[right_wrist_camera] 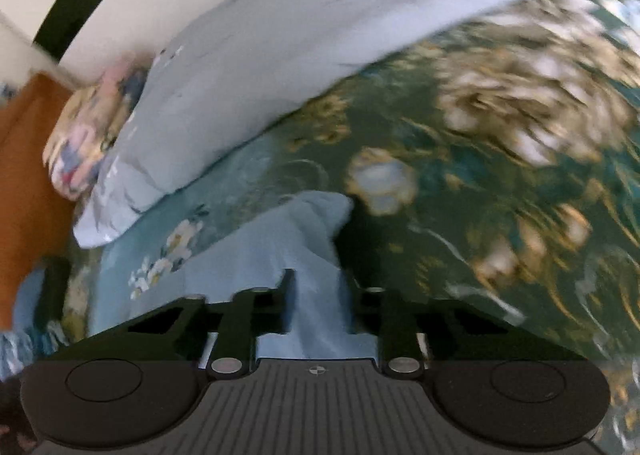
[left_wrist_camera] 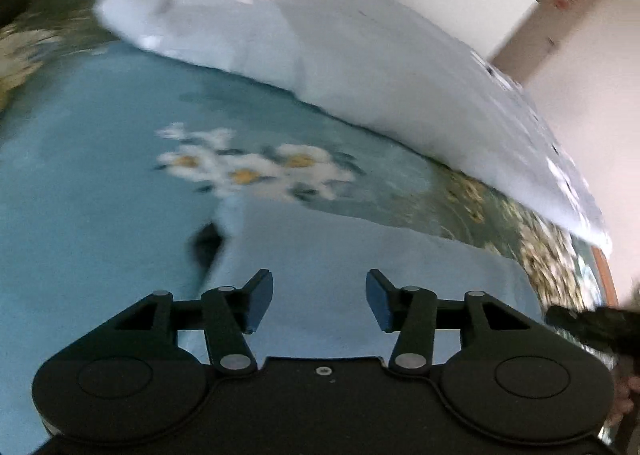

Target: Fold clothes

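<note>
A light blue garment (left_wrist_camera: 100, 183) with a white daisy print lies spread on the bed, and a paler folded part of it (left_wrist_camera: 360, 255) lies under my left gripper. My left gripper (left_wrist_camera: 320, 303) hangs above that part, open, with nothing between its blue pads (left_wrist_camera: 260, 305). In the right wrist view a bunched strip of the same light blue cloth (right_wrist_camera: 296, 231) runs up between the fingers of my right gripper (right_wrist_camera: 319, 303). That gripper is shut on the strip and holds it off the bed. Both views are blurred.
A dark green bedspread (right_wrist_camera: 480, 175) with gold and white flowers covers the bed. A pale blue folded duvet (left_wrist_camera: 320, 47) lies along the far side, with a flowered pillow (right_wrist_camera: 84, 135) at its end. Orange wood (right_wrist_camera: 24, 175) borders the bed on the left.
</note>
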Motion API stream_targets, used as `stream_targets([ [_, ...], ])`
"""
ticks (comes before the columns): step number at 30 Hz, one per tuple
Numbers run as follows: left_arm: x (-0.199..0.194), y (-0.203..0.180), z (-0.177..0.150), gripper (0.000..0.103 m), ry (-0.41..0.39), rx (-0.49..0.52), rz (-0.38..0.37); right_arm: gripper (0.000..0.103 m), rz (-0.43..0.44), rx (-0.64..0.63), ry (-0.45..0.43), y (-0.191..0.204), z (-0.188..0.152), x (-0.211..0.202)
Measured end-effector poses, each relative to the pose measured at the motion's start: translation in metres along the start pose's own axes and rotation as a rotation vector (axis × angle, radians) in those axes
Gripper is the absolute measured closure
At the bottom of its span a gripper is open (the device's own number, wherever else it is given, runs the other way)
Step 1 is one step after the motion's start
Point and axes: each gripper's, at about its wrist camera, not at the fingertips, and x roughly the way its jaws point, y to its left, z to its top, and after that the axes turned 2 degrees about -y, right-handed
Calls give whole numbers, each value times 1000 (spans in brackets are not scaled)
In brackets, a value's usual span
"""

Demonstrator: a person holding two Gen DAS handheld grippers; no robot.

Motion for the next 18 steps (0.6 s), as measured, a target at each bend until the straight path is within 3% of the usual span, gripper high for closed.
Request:
stream_targets([
  [3,26,-3,5,72,39,15,31,94,-48,-72,19,18,8,21],
  [10,34,28,-9,75,67,-43,38,94,-90,-45,63,10,4,36],
  [18,33,27,0,76,79,-45,7,94,-106,-35,87,9,3,43],
])
